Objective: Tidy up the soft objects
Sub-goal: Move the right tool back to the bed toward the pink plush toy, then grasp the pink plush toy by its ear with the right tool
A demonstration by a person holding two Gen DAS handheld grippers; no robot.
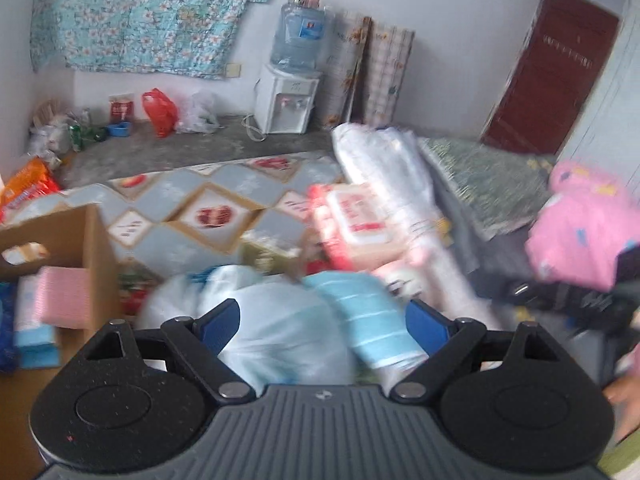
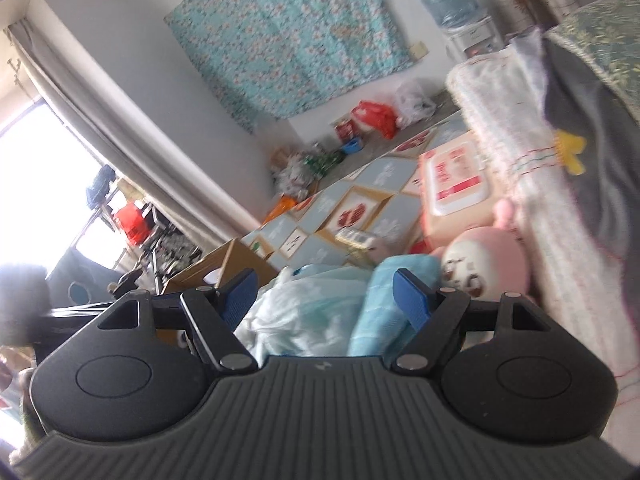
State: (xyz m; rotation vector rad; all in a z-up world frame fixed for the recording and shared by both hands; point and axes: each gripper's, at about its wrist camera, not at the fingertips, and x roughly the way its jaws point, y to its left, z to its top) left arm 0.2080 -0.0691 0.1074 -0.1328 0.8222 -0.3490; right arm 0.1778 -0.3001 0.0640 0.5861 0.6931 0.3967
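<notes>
At the lower centre of both views, the left gripper [image 1: 322,326] and right gripper [image 2: 324,296] stand wide, gripping nothing. Beyond their fingers lie a pale plastic bag [image 1: 276,320] and a blue striped towel [image 1: 372,312]. A pink plush toy [image 2: 486,264] sits right of the towel; a cardboard box [image 1: 92,248] stands at left.

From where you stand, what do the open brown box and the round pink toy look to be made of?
The brown box looks like matte corrugated cardboard: plain tan walls with a cut-out hand hole. The pink toy seems plush fabric, rounded and soft-edged with a printed face, though blur hides its texture.
</notes>
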